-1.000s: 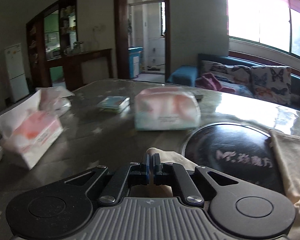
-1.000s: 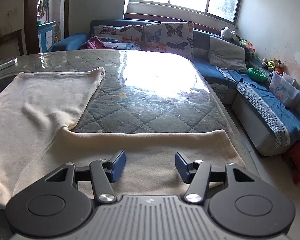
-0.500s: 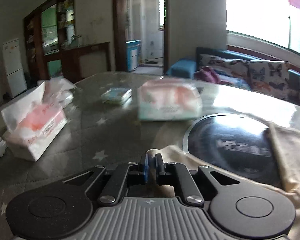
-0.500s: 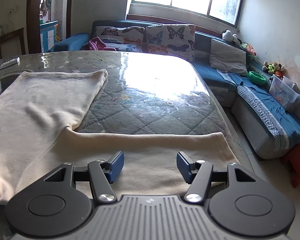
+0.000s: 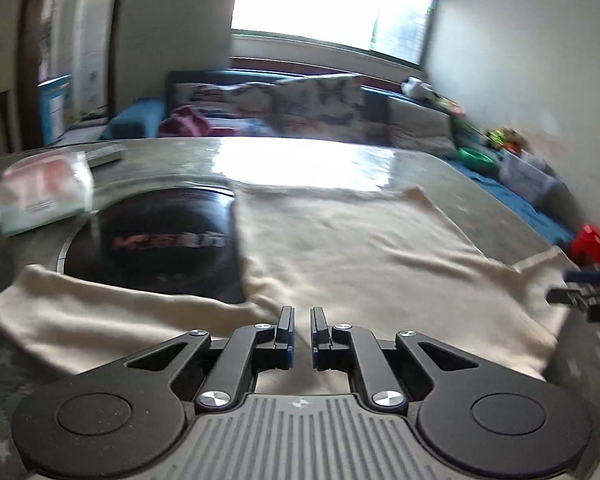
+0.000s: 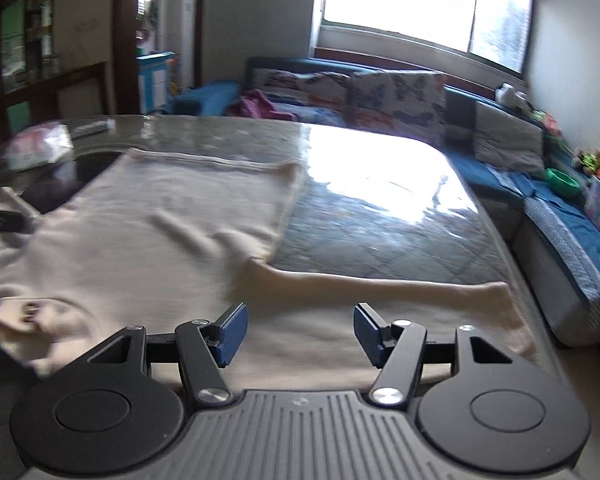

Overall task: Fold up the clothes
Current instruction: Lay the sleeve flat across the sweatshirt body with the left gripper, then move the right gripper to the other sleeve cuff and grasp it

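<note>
A cream long-sleeved garment (image 5: 352, 248) lies spread flat on the table, with one sleeve (image 5: 80, 320) stretched to the left. My left gripper (image 5: 302, 330) hovers over the garment near that sleeve's armpit, its jaws a narrow gap apart with nothing between them. In the right wrist view the garment (image 6: 140, 232) fills the left and middle, and its other sleeve (image 6: 380, 296) runs right along the near edge. My right gripper (image 6: 298, 332) is wide open just above that sleeve. The right gripper's tip (image 5: 588, 292) shows at the left view's right edge.
A black round plate (image 5: 156, 244) with lettering lies partly under the garment. A tissue pack (image 5: 44, 192) stands at the far left. The table (image 6: 380, 208) has a glossy quilted top; its right edge drops to a blue sofa (image 6: 560, 208).
My left gripper let go of the sleeve end, opened slightly and swung right to face the garment's body. The right gripper turned a little left, still open.
</note>
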The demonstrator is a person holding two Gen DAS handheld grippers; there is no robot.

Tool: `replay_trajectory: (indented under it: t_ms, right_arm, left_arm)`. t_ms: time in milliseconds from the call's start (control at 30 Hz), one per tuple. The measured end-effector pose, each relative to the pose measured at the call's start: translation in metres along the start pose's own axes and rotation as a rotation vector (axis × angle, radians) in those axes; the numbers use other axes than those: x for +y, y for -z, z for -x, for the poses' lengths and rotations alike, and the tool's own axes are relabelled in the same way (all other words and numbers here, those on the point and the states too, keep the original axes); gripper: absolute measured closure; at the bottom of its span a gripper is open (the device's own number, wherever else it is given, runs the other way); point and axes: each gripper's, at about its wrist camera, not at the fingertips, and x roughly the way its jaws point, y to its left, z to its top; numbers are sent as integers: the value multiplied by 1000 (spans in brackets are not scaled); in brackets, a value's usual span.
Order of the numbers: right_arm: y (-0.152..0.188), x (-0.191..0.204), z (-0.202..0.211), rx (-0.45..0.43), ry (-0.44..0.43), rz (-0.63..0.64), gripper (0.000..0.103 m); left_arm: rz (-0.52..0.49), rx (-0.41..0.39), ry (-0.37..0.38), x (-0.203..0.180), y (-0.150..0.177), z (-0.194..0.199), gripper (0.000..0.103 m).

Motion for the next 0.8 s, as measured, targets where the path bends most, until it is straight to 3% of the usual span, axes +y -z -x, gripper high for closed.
replay_trajectory:
  t_ms: [200, 433, 700, 800]
  right_arm:
    - [0, 36, 13, -27, -112, 61, 43]
    - [4, 77, 10, -33, -183, 165, 43]
    - [19, 94, 6, 8, -195, 216, 43]
    - [16, 92, 14, -15, -186, 212, 43]
  left_arm:
    - [-2, 53, -19, 0, 11, -6, 93]
    - [-24, 43, -27, -3, 12, 7, 92]
    - [-138, 22, 92, -47, 12, 12, 92]
    - [-173, 20, 126, -58, 15, 10, 92]
